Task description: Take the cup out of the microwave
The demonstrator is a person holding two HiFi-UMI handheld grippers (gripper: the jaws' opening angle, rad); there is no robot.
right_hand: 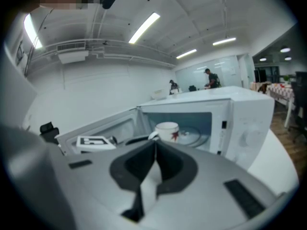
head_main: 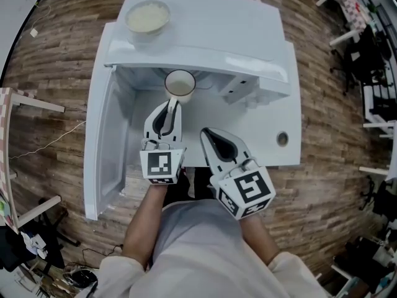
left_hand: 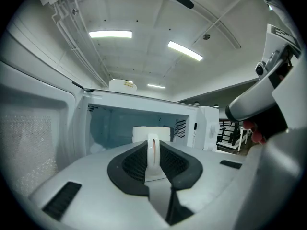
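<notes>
**Cup held by its handle at the oven's mouth**

Ribbed black pads of the left gripper [left_hand: 152, 150] pinch the thin white loop of the cup's handle. The right gripper [right_hand: 154, 145] sits beside it with its jaws pressed together on nothing. The cup [head_main: 180, 83], round, glossy and white, is at the open front of the boxy white microwave [head_main: 248, 61], whose door [head_main: 105, 154] swings left. A shallow bowl [head_main: 147, 16] rests on top of the microwave.
</notes>
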